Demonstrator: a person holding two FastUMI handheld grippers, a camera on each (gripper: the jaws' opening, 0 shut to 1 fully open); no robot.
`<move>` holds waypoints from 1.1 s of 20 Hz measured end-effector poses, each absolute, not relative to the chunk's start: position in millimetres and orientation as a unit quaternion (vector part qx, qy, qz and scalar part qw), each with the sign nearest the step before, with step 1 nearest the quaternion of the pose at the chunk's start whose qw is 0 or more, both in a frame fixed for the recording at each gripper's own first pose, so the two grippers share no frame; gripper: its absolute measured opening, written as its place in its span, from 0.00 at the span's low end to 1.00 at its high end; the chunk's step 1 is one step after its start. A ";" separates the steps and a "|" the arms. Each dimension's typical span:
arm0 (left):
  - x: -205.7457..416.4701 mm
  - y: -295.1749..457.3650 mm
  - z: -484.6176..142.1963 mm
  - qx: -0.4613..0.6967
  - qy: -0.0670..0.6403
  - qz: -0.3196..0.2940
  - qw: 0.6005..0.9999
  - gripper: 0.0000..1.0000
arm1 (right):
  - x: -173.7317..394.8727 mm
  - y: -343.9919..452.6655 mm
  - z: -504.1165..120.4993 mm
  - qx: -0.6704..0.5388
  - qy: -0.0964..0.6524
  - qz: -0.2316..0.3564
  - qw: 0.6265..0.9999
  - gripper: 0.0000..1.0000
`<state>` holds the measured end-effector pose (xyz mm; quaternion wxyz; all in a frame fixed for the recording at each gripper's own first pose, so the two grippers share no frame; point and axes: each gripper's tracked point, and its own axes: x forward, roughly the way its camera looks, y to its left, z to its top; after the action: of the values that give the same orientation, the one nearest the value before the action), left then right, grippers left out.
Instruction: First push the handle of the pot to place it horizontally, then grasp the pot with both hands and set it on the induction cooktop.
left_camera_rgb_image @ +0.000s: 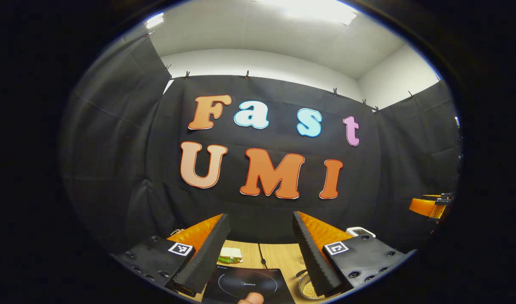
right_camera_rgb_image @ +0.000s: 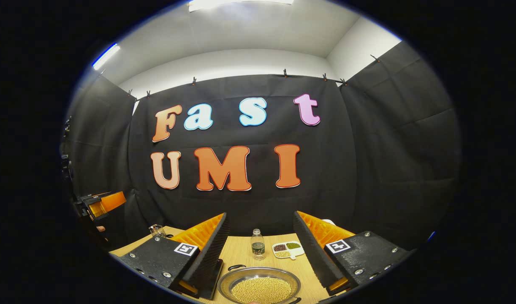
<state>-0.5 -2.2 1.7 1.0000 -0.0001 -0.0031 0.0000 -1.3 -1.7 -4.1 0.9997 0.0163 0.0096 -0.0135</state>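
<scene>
A metal pot (right_camera_rgb_image: 260, 289) holding yellow beans sits on the wooden table (right_camera_rgb_image: 241, 253), low between my right gripper's fingers. A dark loop handle (right_camera_rgb_image: 237, 267) lies at its far left rim. My right gripper (right_camera_rgb_image: 261, 214) is open above and short of the pot, touching nothing. The black induction cooktop (left_camera_rgb_image: 245, 285) lies below my left gripper (left_camera_rgb_image: 261, 215), which is also open and holds nothing. In the left gripper view the pot (left_camera_rgb_image: 306, 287) peeks out at the cooktop's right, partly hidden by a finger. A person's fingertip (left_camera_rgb_image: 250, 299) shows at the bottom edge.
A sandwich (left_camera_rgb_image: 230, 254) lies beyond the cooktop. A small bottle (right_camera_rgb_image: 258, 245) and a white divided tray of beans (right_camera_rgb_image: 287, 250) stand behind the pot. A wire item (right_camera_rgb_image: 156, 230) sits at the table's far left, and a white object (left_camera_rgb_image: 359, 231) at the far right.
</scene>
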 end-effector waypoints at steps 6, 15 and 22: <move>0.3 -1.4 0.6 0.003 -0.001 0.007 1.000 0.98 | -0.9 -1.2 -4.4 0.008 0.012 -0.013 1.000 0.94; -1.2 -3.4 0.3 0.003 -0.001 0.003 1.000 0.98 | 1.2 7.4 -6.7 0.006 0.014 -0.010 1.000 0.77; -4.7 1.8 0.5 -0.001 -0.002 0.008 1.000 0.98 | 3.6 2.2 -22.0 -0.012 0.030 -0.014 0.999 0.44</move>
<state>-4.7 1.8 0.5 1.0000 -0.0012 -0.0016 0.0079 3.6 2.2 -22.0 0.9994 -0.0117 0.0298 -0.0141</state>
